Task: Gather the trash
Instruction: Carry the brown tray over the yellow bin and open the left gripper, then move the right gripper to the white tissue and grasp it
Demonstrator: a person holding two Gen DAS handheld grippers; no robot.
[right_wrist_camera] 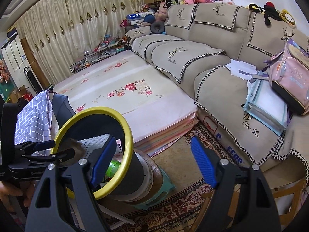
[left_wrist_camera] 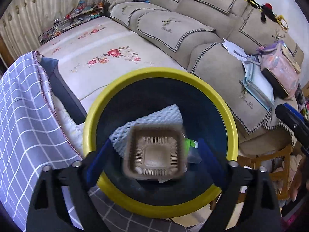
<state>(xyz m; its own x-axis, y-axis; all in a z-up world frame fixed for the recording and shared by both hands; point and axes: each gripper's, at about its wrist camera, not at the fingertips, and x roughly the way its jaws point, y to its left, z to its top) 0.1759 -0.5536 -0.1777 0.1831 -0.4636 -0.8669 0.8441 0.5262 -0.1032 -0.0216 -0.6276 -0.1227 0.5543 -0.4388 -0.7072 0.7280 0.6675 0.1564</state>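
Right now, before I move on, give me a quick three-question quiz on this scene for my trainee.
1. True or false: the right claw grips a piece of trash.
2. The rim of the bin is: A) red B) yellow C) white.
3. What shows between the fingers of the open left claw, in front of the white foam net?
Key: 1 false, it is open and empty. 2 B. 3 the brown tray, with the pads not pressing on it.
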